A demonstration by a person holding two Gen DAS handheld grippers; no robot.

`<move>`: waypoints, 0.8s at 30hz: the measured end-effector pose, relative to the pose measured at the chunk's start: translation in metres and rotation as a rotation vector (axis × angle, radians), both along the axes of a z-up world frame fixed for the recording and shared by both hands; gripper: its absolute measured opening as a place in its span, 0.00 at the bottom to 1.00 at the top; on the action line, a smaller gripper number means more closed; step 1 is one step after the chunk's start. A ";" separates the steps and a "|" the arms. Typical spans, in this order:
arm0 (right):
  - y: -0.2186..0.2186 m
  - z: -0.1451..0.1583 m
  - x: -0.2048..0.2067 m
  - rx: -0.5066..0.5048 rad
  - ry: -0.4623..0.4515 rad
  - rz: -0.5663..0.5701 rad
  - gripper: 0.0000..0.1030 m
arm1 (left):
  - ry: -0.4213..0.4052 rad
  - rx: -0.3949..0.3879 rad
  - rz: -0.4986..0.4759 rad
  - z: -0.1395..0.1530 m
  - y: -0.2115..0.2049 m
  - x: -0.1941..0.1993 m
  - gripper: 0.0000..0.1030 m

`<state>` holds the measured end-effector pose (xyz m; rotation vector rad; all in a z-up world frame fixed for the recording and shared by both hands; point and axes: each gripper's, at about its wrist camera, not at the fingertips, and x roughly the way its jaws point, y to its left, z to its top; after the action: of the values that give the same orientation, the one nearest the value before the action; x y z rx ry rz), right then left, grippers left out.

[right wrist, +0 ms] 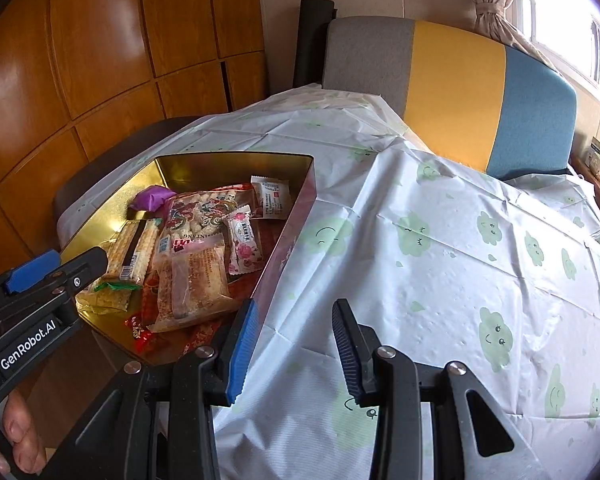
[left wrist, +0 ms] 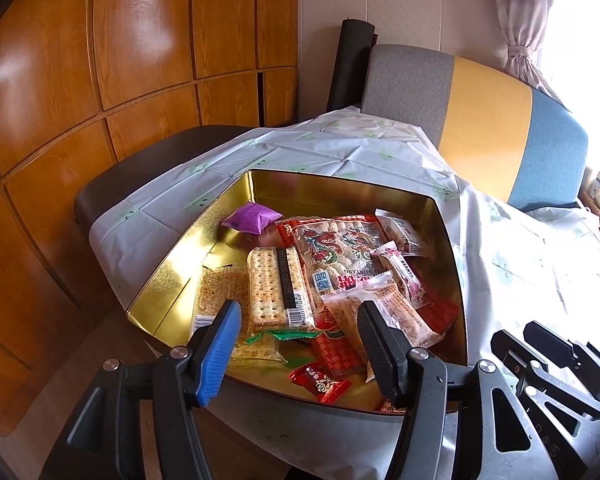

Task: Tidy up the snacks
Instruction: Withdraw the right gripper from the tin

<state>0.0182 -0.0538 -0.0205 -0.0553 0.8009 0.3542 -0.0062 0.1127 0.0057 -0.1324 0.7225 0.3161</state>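
L gripper (left wrist: 296, 320) hovers over near end of gold tin (left wrist: 188, 240), jaws apart w/ nothing between them. R gripper (right wrist: 294, 320) sits just beside tin's right wall over the tablecloth (right wrist: 440, 280), jaws part open, empty. Tin is on the cloth-covered table, holding snacks: cracker pack (left wrist: 274, 288), big red dragon-print bag (left wrist: 332, 244), purple packet (left wrist: 252, 218) at far side, clear-wrapped pastry (left wrist: 384, 312), small red candy (left wrist: 320, 380) near front. Beyond table: grey/yellow/blue chair back (left wrist: 488, 120); wood panelling (left wrist: 100, 80) to left.
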 end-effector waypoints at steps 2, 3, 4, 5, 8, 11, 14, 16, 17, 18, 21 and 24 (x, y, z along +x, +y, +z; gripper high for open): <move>0.001 0.000 0.000 -0.001 0.001 0.003 0.38 | -0.002 -0.002 0.002 0.000 0.002 -0.001 0.61; 0.001 0.000 -0.001 -0.001 0.000 0.003 0.38 | -0.003 -0.002 0.003 0.001 0.003 -0.001 0.61; 0.001 0.000 -0.001 0.000 -0.001 0.003 0.38 | -0.005 -0.002 0.003 0.001 0.003 -0.002 0.61; 0.002 0.000 -0.001 0.000 -0.002 0.003 0.38 | -0.006 -0.003 0.004 0.001 0.004 -0.002 0.61; 0.003 0.001 -0.002 -0.003 -0.003 0.006 0.38 | -0.009 -0.005 0.006 0.002 0.005 -0.003 0.61; 0.004 0.001 -0.003 -0.005 -0.007 0.009 0.38 | -0.012 -0.005 0.009 0.003 0.006 -0.004 0.61; 0.005 0.002 -0.005 -0.007 -0.012 0.010 0.38 | -0.012 -0.004 0.009 0.004 0.007 -0.004 0.61; 0.005 0.002 -0.005 -0.005 -0.013 0.011 0.38 | -0.014 -0.003 0.010 0.004 0.007 -0.005 0.61; 0.005 0.002 -0.005 -0.005 -0.012 0.011 0.38 | -0.014 -0.003 0.010 0.004 0.007 -0.005 0.61; 0.005 0.002 -0.005 -0.006 -0.013 0.012 0.38 | -0.015 -0.003 0.010 0.004 0.007 -0.005 0.61; 0.006 0.002 -0.005 -0.007 -0.014 0.014 0.38 | -0.017 -0.002 0.008 0.005 0.008 -0.006 0.61; 0.007 0.001 -0.006 -0.008 -0.015 0.015 0.38 | -0.017 -0.003 0.008 0.005 0.008 -0.006 0.61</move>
<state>0.0126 -0.0472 -0.0192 -0.0716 0.7871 0.3644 -0.0117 0.1203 0.0109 -0.1409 0.7060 0.3217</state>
